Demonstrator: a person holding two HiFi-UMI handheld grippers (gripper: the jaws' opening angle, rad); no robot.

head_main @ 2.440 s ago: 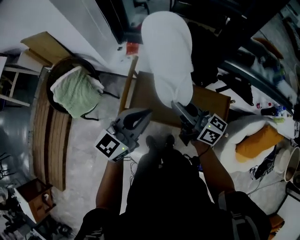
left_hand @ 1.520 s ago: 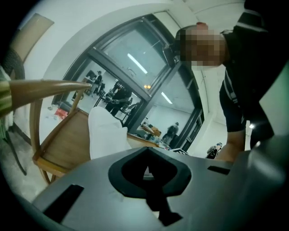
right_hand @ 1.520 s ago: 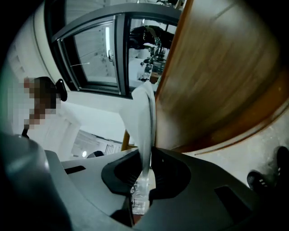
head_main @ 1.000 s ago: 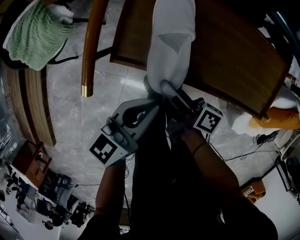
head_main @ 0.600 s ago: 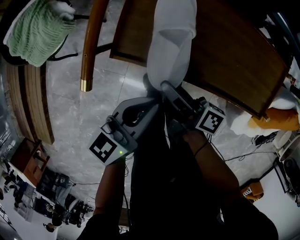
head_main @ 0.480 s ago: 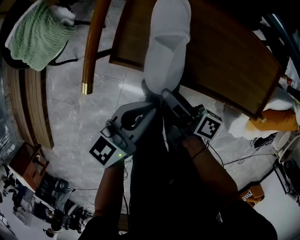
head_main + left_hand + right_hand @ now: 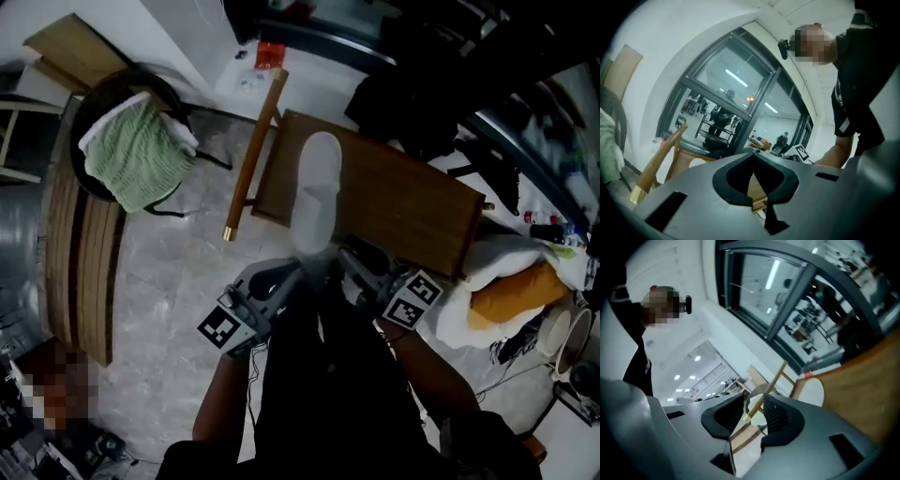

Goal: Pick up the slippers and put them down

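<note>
The right hand-held gripper (image 7: 349,259) has let go. Half a second ago its tips were at the heel of the slipper; now they are drawn back, apart from it. Its jaws have just been opening and then eased in slightly. The right gripper view shows the right hand-held gripper (image 7: 754,404) released, with only background in the gap between the ribbed pads. The left hand-held gripper (image 7: 292,274) hangs just beside it and has pulled back from the slipper too. In its own view the left hand-held gripper (image 7: 753,161) is clenched tip to tip on nothing.

By my reading, the put-down of this slipper is finished and both hands are free. No second slipper shows in any view, so I cannot say whether one remains to be fetched.

The slipper (image 7: 314,192) lies on the wooden tabletop (image 7: 412,211), near its left edge. Its heel end is at the near edge, possibly a little past it, and its toe points away toward the far edge. It is plain white and soft-looking, with a closed rounded toe and an open back. It sits upper side up and flat.

Farther left, off the tabletop, a green towel (image 7: 139,161) is draped over a dark round chair (image 7: 94,131).
</note>
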